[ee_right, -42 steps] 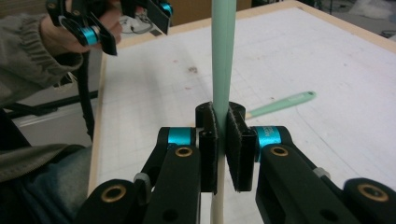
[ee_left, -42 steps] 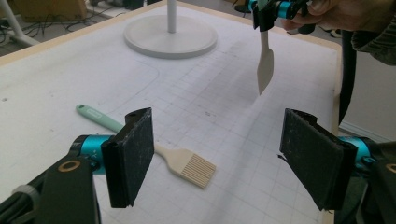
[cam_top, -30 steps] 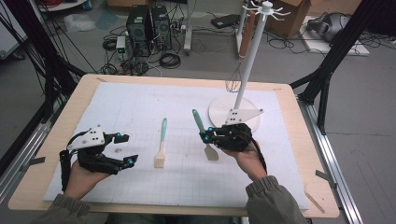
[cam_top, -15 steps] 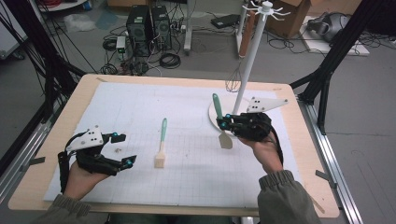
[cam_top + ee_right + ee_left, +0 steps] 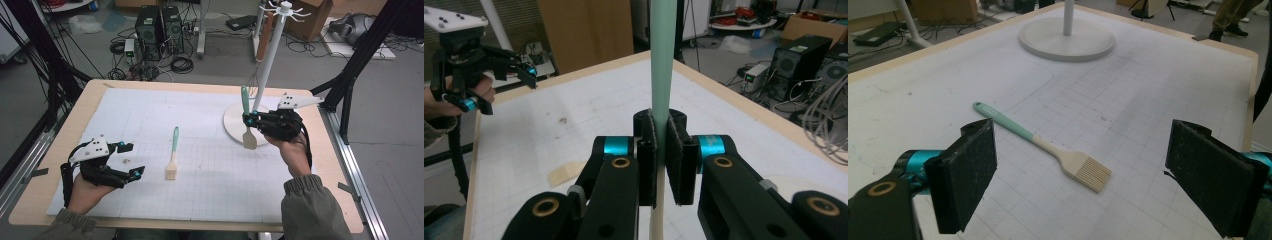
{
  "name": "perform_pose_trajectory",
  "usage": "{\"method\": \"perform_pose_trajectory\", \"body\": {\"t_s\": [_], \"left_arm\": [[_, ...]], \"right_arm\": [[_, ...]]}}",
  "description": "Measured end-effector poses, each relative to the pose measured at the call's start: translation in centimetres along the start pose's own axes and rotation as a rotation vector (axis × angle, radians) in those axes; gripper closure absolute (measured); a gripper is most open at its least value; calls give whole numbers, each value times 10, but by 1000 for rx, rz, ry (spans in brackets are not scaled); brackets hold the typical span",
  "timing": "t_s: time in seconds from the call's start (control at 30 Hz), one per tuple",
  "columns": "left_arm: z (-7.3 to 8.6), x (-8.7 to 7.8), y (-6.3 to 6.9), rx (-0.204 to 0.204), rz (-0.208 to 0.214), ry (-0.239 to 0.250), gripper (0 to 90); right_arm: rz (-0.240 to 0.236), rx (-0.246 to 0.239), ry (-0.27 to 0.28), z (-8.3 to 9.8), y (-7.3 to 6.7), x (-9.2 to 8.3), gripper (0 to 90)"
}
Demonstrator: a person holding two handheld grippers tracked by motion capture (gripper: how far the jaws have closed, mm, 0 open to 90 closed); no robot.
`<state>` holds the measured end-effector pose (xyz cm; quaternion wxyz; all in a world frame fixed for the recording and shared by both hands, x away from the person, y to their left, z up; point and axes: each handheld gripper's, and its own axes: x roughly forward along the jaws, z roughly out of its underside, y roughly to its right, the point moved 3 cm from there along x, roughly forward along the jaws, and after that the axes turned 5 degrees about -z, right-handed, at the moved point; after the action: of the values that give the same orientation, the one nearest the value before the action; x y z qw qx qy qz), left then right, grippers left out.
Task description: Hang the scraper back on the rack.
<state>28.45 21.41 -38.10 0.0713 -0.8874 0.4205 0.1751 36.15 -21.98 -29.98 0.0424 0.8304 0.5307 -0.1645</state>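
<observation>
Beside the stand [image 5: 270, 55], the right gripper [image 5: 248, 120] clamps a spatula [image 5: 247, 120] upright: raise it squarely toward the hooks, while the left gripper [image 5: 131, 159] gapes wide near the brush [image 5: 173, 157].

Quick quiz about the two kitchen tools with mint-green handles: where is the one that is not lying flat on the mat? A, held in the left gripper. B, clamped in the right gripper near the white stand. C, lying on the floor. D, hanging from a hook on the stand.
B: the right gripper is shut on the spatula, lifted beside the white stand.
</observation>
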Motion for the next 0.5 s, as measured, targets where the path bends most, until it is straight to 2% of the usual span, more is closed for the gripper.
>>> {"method": "perform_pose_trajectory", "body": {"t_s": [0.23,0.5], "left_arm": [[2,-2,-3,-2,-4,5,132],[2,-3,-5,-5,-11,11,132]], "right_arm": [[19,10,29,-14,10,-7,845],[37,-9,50,-35,18,-12,845]]}}
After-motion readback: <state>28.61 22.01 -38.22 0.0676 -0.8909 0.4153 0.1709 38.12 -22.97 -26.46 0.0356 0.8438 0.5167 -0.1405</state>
